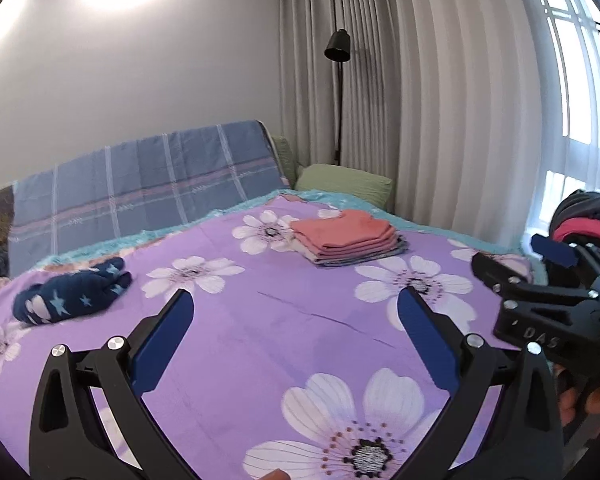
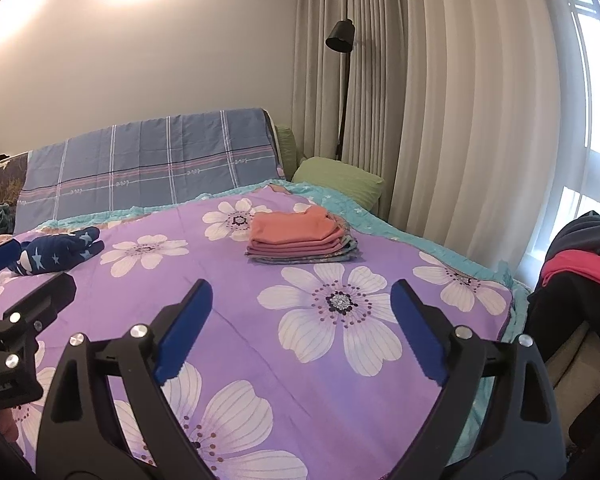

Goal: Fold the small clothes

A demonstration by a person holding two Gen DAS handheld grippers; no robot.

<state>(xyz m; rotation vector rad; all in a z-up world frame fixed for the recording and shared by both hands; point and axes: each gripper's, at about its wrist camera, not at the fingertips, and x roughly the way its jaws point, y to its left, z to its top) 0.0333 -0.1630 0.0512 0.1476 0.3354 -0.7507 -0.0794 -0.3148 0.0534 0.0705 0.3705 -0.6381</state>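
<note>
Item one: a neat stack of folded small clothes, salmon-pink cloth on top (image 2: 300,232), lying on the far part of the purple flowered bedspread (image 2: 260,320); we count this portion as done.

Item two: a crumpled dark-blue garment with pale stars (image 1: 72,290), unfolded, on the bedspread's left side, well apart from the stack; we judge this still to do.

Item three: a heap of dark and red clothing (image 2: 580,268) at the right edge, possibly further work.

Item four: our left gripper (image 1: 296,320) and right gripper (image 2: 302,312), both spread wide and empty, hovering over bare bedspread.
</note>
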